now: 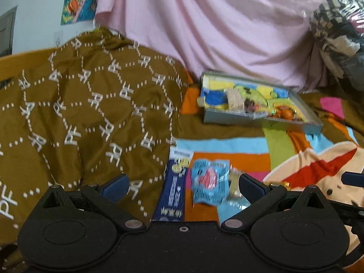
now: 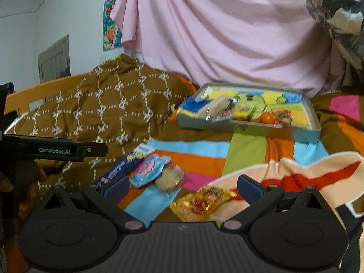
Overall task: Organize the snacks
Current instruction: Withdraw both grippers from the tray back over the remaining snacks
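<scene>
A grey tray [image 1: 227, 119] [image 2: 250, 128] with a colourful liner holds several snacks and lies at the back of the striped blanket. Loose snacks lie in front: a dark blue packet [image 1: 174, 186] [image 2: 120, 168], a light blue packet [image 1: 209, 179] [image 2: 149, 169], a clear-wrapped round biscuit [image 2: 169, 178] [image 1: 235, 182], and a golden packet [image 2: 201, 202]. My left gripper [image 1: 183, 186] is open above the blue packets. My right gripper [image 2: 183, 187] is open, with the golden packet between its fingers. The left gripper's body [image 2: 54, 150] shows in the right wrist view.
A brown patterned quilt [image 1: 91, 113] [image 2: 102, 113] is heaped on the left. A pink sheet [image 1: 216, 27] hangs behind. A cream and red cloth [image 1: 318, 170] [image 2: 307, 177] lies at the right. A dark patterned bundle [image 1: 336, 34] sits at the upper right.
</scene>
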`<state>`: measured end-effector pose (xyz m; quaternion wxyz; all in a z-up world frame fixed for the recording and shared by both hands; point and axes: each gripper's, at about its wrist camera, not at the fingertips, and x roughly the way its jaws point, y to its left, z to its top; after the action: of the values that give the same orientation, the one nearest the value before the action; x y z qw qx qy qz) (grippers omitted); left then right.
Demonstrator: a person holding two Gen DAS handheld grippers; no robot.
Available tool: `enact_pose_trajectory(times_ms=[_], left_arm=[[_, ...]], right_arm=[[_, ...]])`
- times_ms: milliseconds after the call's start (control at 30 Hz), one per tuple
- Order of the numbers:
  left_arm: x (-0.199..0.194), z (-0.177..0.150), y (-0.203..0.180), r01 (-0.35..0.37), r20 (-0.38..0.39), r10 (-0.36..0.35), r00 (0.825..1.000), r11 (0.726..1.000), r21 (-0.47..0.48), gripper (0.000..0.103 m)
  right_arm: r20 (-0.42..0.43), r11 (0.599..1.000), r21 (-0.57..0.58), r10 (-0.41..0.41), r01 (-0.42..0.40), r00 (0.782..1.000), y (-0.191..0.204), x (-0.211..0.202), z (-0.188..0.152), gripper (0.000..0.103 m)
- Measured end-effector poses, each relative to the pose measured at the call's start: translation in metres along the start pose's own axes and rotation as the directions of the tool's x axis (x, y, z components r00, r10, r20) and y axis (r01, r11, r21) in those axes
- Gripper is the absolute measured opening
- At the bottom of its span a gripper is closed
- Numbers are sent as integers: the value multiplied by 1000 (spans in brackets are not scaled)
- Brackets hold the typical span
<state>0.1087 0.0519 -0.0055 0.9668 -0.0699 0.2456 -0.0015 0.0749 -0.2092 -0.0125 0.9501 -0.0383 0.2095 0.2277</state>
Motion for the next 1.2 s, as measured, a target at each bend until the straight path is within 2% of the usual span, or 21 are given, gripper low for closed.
enact_pose_trajectory(times_ms=[300,567,800,933,1100,1200], left_arm=[[21,-12,4,-4,-82,5,997,1000,15,102],[38,-13,4,0,-116,7,993,998,58,102],[52,-11,15,16,-140,-13,990,1000,21,102],[58,-10,17,59,-158,-56,986,998,13,102],[65,-9,18,113,-155,-109,982,993,20,102],[71,-6,19,154,-165,-147,975,988,29,102]], right_arm=[[-97,1000,-7,22,-23,995,7,16,-14,103],[-157,999,-17,41,-45,987,12,35,-17,103],[-208,997,-56,46,-59,977,9,55,-16,103],[-226,995,-77,44,-63,973,8,67,-13,103],[-239,975,-186,74,-120,968,11,83,-5,103],[-262,926,-305,146,-225,954,17,91,0,103]])
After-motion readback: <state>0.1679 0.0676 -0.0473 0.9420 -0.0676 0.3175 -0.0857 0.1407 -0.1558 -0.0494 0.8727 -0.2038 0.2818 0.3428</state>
